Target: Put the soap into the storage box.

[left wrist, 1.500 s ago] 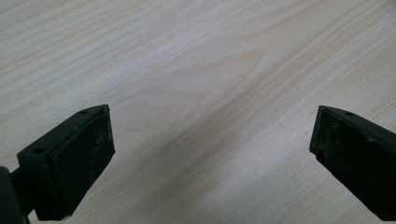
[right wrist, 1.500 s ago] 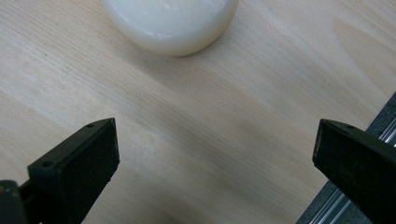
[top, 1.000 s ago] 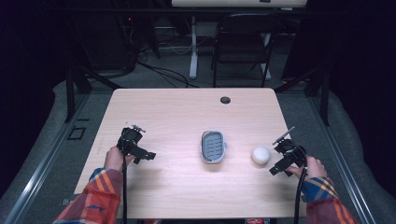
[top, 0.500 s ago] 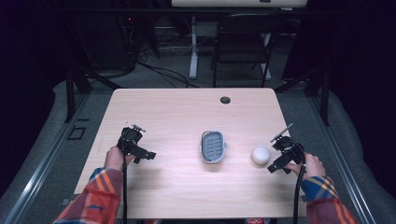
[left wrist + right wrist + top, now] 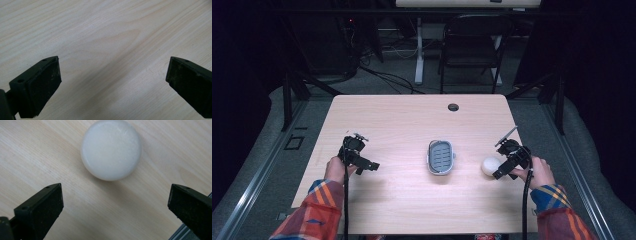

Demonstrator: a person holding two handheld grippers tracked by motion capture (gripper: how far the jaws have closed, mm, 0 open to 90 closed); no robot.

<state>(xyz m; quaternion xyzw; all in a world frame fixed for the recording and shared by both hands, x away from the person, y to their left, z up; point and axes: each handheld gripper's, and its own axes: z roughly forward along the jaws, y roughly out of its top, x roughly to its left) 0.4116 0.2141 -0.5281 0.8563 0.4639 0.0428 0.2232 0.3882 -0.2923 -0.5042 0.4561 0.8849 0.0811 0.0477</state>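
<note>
Two plaid sleeves (image 5: 314,215) are seen entering from the near edge of the tabletop (image 5: 412,120). The left claw (image 5: 369,165) is held over bare wood at the near left; in the left gripper view (image 5: 112,82) its jaws are seen spread wide, with nothing between them. The right claw (image 5: 498,172) is held at the near right, just beside a white ball (image 5: 490,165). In the right gripper view (image 5: 115,205) the jaws are seen spread wide, and the ball (image 5: 111,149) is located just ahead of the gap between them, resting on the wood and apart from both jaws. A grey tray (image 5: 441,157) is positioned between the two claws, near the centre. A dark hole (image 5: 453,107) is located near the far edge. A chair (image 5: 472,42) is seen on the floor beyond the tabletop.
</note>
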